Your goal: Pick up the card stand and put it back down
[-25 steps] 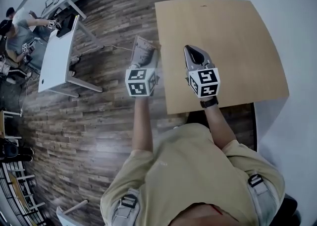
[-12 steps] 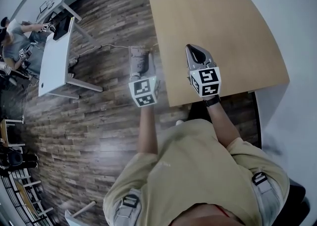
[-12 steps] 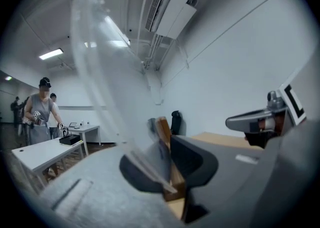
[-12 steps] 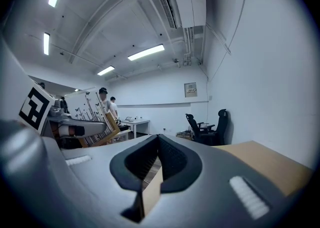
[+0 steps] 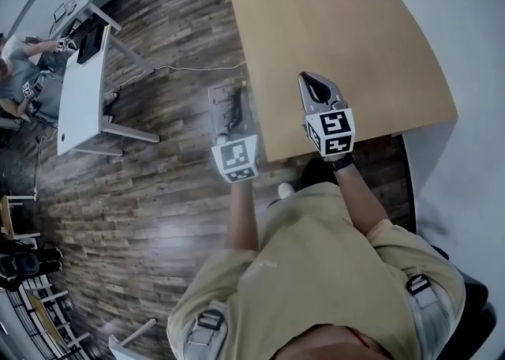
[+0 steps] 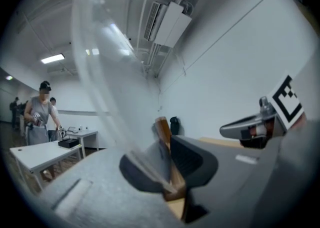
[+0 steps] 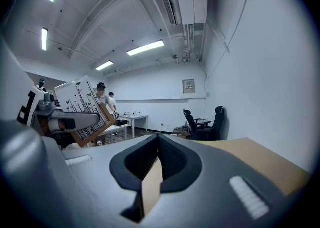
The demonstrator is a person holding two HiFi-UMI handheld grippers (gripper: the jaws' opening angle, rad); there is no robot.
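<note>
The card stand (image 5: 226,107) is a clear panel with a printed card in a wooden base. My left gripper (image 5: 230,108) is shut on it and holds it in the air just off the left edge of the wooden table (image 5: 355,35), above the floor. In the left gripper view the wooden base (image 6: 163,133) sits pinched between the jaws, and the clear panel (image 6: 97,67) rises up to the left. The right gripper view shows the stand (image 7: 82,108) tilted at the left. My right gripper (image 5: 311,80) hovers over the table's near part, shut and empty (image 7: 157,146).
A white desk (image 5: 83,90) stands far left on the plank floor (image 5: 158,193), with a person seated at it. Black office chairs (image 7: 202,122) and standing people (image 7: 102,97) are at the room's far side. A white wall borders the table's right side.
My left gripper has drawn back toward the person with the card stand, away from the table's left edge. The right gripper has barely moved.
</note>
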